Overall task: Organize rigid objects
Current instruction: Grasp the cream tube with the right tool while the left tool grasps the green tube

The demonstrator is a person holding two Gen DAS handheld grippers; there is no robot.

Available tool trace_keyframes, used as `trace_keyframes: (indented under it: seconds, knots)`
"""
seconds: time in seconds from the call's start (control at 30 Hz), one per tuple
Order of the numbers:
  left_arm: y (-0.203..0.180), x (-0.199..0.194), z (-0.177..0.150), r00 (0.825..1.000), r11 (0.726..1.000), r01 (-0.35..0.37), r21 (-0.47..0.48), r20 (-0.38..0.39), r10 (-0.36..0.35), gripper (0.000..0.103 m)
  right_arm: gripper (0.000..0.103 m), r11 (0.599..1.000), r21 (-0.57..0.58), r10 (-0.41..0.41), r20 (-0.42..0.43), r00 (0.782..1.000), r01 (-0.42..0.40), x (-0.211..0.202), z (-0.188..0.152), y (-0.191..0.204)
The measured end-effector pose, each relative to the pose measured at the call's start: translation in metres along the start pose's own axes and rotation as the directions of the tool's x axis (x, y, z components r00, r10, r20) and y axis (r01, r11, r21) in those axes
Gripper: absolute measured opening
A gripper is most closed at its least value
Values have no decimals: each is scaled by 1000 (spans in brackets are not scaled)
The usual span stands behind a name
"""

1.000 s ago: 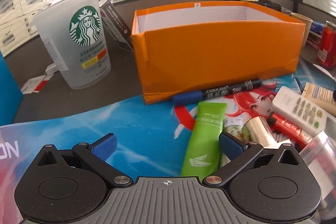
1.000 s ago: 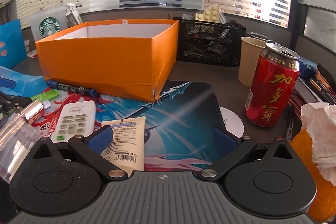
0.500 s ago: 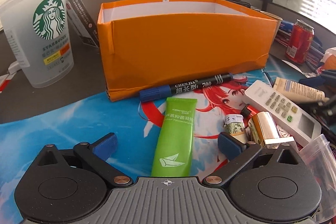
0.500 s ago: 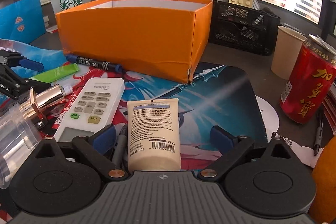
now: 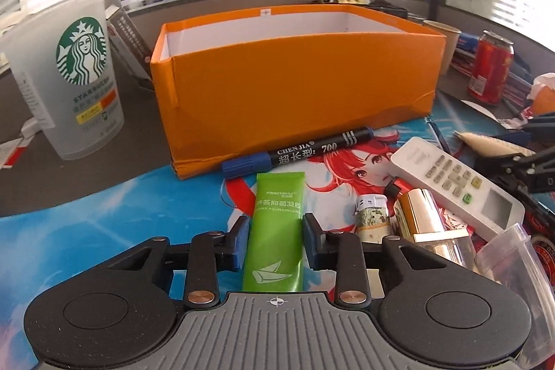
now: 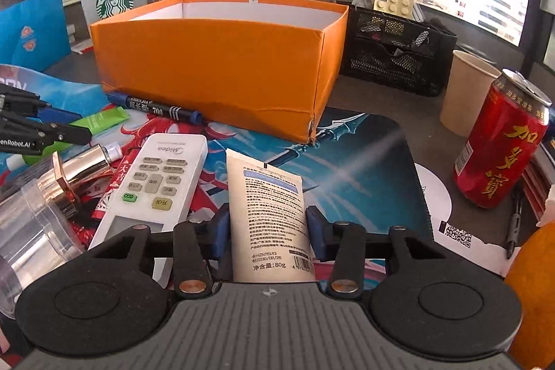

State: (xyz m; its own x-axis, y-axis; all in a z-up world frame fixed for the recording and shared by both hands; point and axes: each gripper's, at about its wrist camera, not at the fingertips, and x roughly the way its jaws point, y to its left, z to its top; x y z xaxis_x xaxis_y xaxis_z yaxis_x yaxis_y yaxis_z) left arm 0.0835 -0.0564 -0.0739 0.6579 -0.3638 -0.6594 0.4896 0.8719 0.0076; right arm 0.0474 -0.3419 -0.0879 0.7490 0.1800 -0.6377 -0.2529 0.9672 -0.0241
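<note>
My left gripper (image 5: 275, 240) is shut on a green tube (image 5: 277, 227) that lies on the printed desk mat, its blue pads pressed to both sides. My right gripper (image 6: 267, 227) is shut on a cream tube (image 6: 269, 210) with a printed label. An open orange box (image 5: 298, 78) stands just behind, also in the right wrist view (image 6: 222, 65). A black marker with a blue cap (image 5: 298, 151) lies along the box's front. A white remote (image 6: 156, 186), a gold-capped bottle (image 5: 421, 221) and a small patterned tube (image 5: 373, 217) lie between the two grippers.
A Starbucks cup (image 5: 69, 75) stands left of the box. A red can (image 6: 503, 141), a paper cup (image 6: 468, 92) and a black mesh organizer (image 6: 395, 47) stand to the right. A clear plastic container (image 6: 27, 231) lies by the remote. A blue bag (image 6: 31, 26) is far left.
Both grippers moved forward and closed: the left onto the green tube, the right onto the cream tube. Both were open half a second ago.
</note>
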Motion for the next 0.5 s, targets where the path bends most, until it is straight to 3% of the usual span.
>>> trace_keyframes:
  seconds: [0.5]
  knots:
    - [-6, -24, 15, 999, 997, 45, -68, 22, -44, 30, 41, 989, 146, 21, 88, 996, -33, -27, -1, -25]
